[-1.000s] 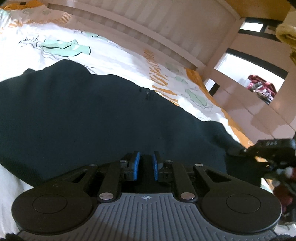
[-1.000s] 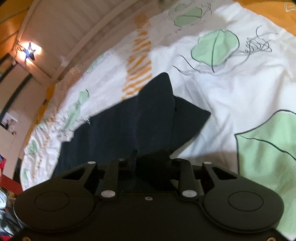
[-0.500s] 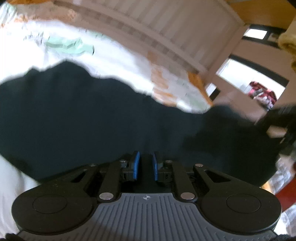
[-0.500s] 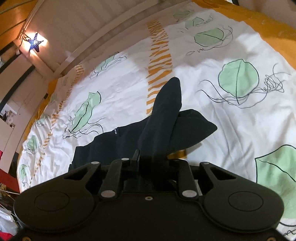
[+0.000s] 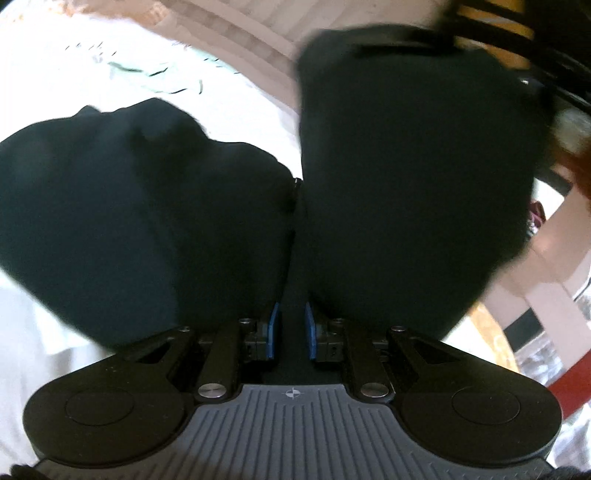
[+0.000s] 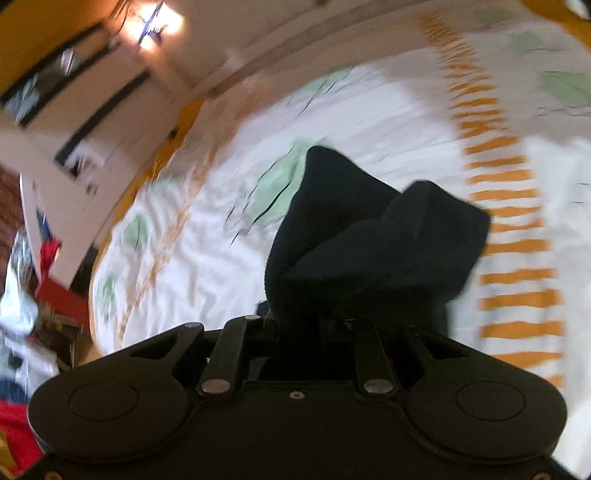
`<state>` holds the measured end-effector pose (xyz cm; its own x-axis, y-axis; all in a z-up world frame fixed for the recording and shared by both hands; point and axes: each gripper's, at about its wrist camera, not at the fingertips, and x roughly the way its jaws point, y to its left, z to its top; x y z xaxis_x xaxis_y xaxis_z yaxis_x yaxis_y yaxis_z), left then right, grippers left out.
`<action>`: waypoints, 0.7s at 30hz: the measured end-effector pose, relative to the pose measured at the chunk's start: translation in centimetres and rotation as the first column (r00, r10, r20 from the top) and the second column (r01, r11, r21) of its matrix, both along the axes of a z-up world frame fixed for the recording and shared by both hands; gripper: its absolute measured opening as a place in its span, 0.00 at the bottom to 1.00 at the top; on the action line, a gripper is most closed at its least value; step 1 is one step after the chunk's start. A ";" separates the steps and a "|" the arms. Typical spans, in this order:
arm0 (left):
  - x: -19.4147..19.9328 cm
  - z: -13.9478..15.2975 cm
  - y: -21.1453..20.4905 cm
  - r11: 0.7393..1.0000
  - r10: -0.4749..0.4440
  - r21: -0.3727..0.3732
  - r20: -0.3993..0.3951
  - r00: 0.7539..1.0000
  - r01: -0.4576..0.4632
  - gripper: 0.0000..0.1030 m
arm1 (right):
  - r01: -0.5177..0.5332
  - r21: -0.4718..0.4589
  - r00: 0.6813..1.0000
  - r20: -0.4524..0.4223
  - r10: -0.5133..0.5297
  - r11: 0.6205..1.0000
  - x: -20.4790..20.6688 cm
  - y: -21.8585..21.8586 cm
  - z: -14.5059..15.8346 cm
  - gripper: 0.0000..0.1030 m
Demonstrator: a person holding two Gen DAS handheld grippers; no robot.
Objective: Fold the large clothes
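Garment: dark garment (image 5: 406, 177) rises straight out of both grippers, lifted clear of the bed; in the left wrist view it splits into two bulging lobes on either side of the finger line.
Left gripper (image 5: 291, 332): blue pads (image 5: 272, 334) stand narrow, with a strip of the dark cloth pinched between them.
Right gripper (image 6: 314, 321): fingertips buried under bunched fabric (image 6: 369, 236), which it clamps; the cloth stands up in two peaked folds.
Material: soft, thick, matte knit, near black, with rounded edges.
Bedspread (image 6: 207, 236): white, wrinkled, printed with green leaf shapes and orange stripes toward its right edge.
Room: pale slatted headboard (image 5: 229, 33) behind the bed; a lit lamp (image 6: 155, 26) glows up on the wall; everything is blurred.
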<state>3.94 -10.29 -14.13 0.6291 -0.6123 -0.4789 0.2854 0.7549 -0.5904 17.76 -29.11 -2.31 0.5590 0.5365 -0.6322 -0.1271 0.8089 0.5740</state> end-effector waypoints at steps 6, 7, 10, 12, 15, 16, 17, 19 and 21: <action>-0.1 -0.2 3.1 0.998 -0.006 -0.060 -0.079 0.997 0.002 0.17 | -0.104 -0.002 0.985 -0.135 0.103 0.995 4.2 6.5 -4.9 0.27; 0.0 -0.1 3.4 0.998 -0.009 -0.059 -0.085 0.996 0.004 0.17 | -0.115 -0.012 0.982 -0.151 0.112 0.993 4.7 7.3 -5.6 0.28; -0.1 0.4 4.3 0.999 -0.032 -0.043 -0.084 0.996 0.028 0.16 | -0.147 -0.024 0.972 -0.190 0.139 0.989 5.5 8.9 -7.5 0.30; -0.2 0.8 4.7 0.999 -0.050 -0.025 -0.077 0.996 0.048 0.15 | -0.164 -0.025 0.967 -0.199 0.156 0.986 5.7 9.6 -8.3 0.33; -0.3 1.5 5.3 0.996 -0.084 0.009 -0.066 0.994 0.085 0.16 | -0.186 0.009 0.967 -0.173 0.185 0.982 5.6 10.1 -8.6 0.49; -0.5 1.7 5.4 0.995 -0.093 0.026 -0.055 0.994 0.095 0.16 | -0.195 0.031 0.968 -0.157 0.197 0.980 5.4 10.0 -8.4 0.57; -0.8 2.1 5.7 0.993 -0.108 0.039 -0.037 0.993 0.109 0.16 | -0.209 0.052 0.967 -0.139 0.215 0.976 5.3 10.1 -8.0 0.65; -1.5 3.0 6.0 0.989 -0.130 0.070 0.015 0.991 0.129 0.16 | -0.248 0.073 0.963 -0.087 0.254 0.966 4.8 9.9 -6.9 0.74; -2.0 4.0 6.3 0.984 -0.153 0.102 0.071 0.986 0.146 0.23 | -0.275 0.073 0.960 -0.025 0.277 0.959 4.1 9.5 -5.3 0.76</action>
<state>1.90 -4.03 -10.13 0.5717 -0.6556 -0.4933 0.4414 0.7526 -0.4886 21.82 -19.57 -7.62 0.3618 0.7092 -0.6051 -0.3193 0.7041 0.6343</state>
